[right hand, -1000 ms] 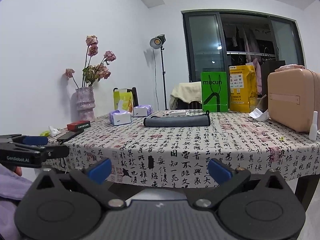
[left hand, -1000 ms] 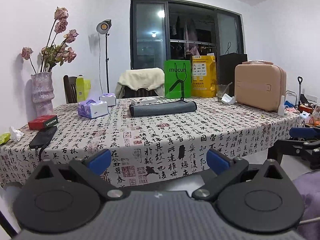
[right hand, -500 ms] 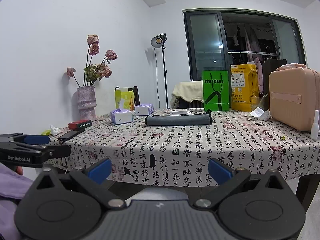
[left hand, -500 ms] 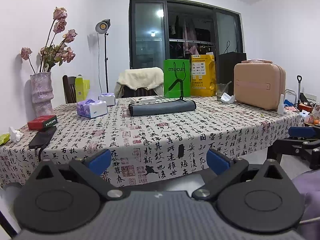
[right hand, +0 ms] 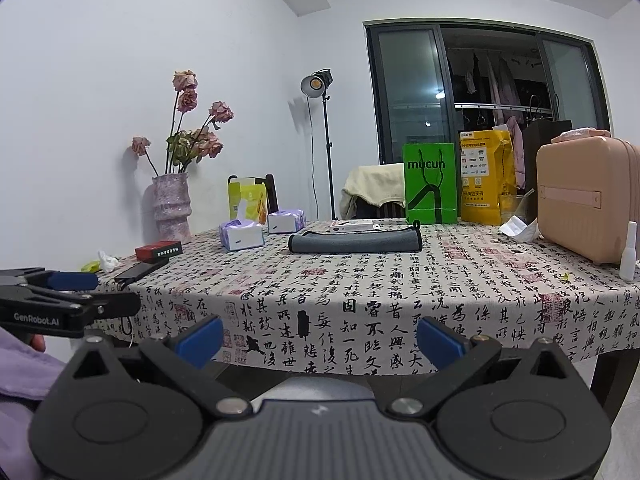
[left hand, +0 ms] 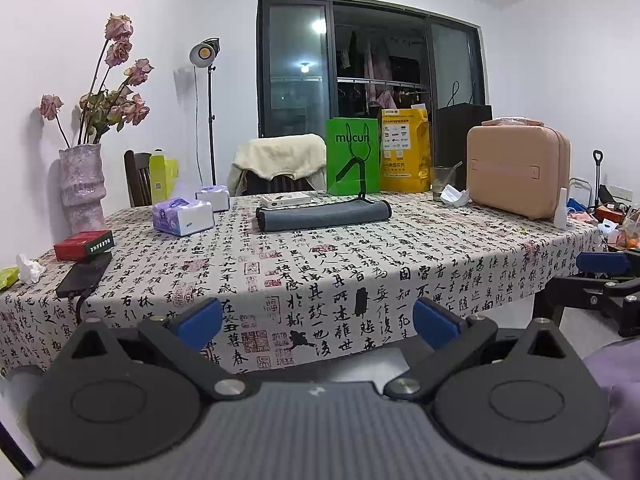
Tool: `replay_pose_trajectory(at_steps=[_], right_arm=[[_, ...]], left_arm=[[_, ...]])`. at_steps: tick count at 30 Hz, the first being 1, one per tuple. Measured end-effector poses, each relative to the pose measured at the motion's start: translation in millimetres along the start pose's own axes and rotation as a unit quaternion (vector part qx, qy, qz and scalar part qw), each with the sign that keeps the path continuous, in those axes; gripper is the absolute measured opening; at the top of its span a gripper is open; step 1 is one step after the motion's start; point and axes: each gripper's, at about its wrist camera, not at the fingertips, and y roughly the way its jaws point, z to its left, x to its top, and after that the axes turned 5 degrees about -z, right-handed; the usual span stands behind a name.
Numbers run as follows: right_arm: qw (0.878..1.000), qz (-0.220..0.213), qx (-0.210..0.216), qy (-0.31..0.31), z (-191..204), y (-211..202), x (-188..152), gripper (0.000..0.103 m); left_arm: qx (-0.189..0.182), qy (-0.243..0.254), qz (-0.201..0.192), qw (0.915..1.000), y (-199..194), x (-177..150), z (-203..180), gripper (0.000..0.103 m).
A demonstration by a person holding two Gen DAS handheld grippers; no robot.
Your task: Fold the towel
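While the towel [left hand: 323, 216] lies folded (grey), both tools, left tool [left hand: 317, 322] and right tool [right hand: 320, 340], gape wide.

Very little changes over the second. Both grippers creep a touch closer to the table [left hand: 440, 264], so its near edge sits slightly lower and larger in each wrist view. The left gripper [left hand: 316, 322] and the right gripper [right hand: 320, 338] edge forward together, and the towel [left hand: 323, 216] rises a shade higher in frame.
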Motion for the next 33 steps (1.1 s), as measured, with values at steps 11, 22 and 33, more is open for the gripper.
replay_pose_trajectory(at_steps=[11,22,33], right_arm=[[1.000,0.003,0.003,0.000,0.9,0.9,-1.1,0.103],[1.000,0.003,0.000,-0.006,-0.7,2.4,-2.2,0.103],[1.000,0.003,0.000,-0.006,-0.3,2.4,-2.1,0.103]], left_arm=[[-0.003,0.000,0.002,1.0000,0.7,-0.2,-0.4,0.103],[-0.004,0.002,0.002,1.0000,1.4,-0.7,-0.8,0.103],[-0.001,0.002,0.001,1.0000,0.9,-0.6,0.1,0.103]])
